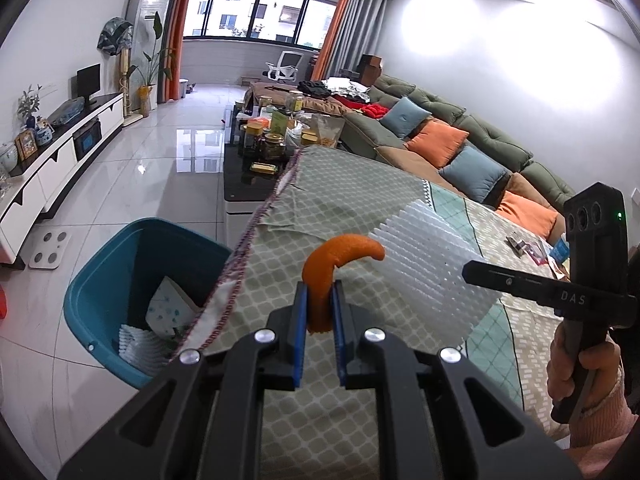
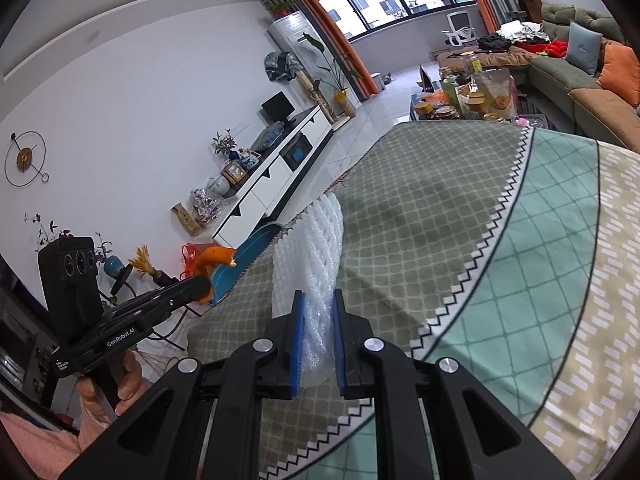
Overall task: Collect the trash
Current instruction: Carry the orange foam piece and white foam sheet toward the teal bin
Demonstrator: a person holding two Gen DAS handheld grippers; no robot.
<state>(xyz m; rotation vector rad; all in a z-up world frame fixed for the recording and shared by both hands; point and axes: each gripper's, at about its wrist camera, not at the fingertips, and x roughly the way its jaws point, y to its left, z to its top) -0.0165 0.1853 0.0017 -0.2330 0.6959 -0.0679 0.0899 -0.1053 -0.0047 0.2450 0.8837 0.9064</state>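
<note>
The left tongs pinch an orange peel above the cloth-covered desk; only this view shows the bin's contents. The right tongs clamp white foam netting over the desk.

Right hand-held gripper, jaws closed on white foam netting above the patterned tablecloth. At 9 o'clock, left hand-held gripper clamps an orange peel beside the blue bin.
</note>
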